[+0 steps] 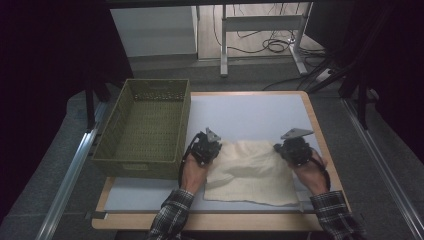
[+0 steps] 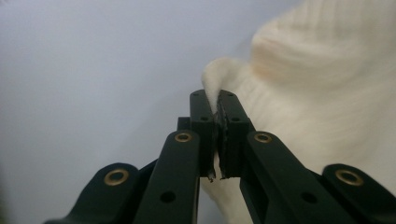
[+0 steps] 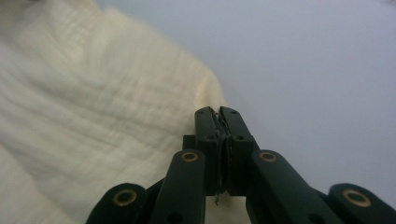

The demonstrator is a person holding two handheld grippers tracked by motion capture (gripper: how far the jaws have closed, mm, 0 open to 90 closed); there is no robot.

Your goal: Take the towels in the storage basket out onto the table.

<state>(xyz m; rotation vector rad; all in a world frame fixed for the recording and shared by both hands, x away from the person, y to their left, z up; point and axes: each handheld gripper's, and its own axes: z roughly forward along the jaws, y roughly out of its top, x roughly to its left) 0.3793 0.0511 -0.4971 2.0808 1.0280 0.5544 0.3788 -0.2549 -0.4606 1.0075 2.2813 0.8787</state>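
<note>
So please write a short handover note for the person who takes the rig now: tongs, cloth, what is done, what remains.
Left tongs: shut on the cream cloth at its far left corner.
Right tongs: shut on the cloth's far right corner.
The cloth lies mostly flat on the white mat, its far edge a little raised. The green basket stands to its left.
Done: both corners gripped.
Left: probably fold the cloth, perhaps then put it in the basket.

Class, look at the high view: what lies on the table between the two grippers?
The cream cloth spans the gap between the left gripper and the right gripper; each pinches a far corner.
</note>
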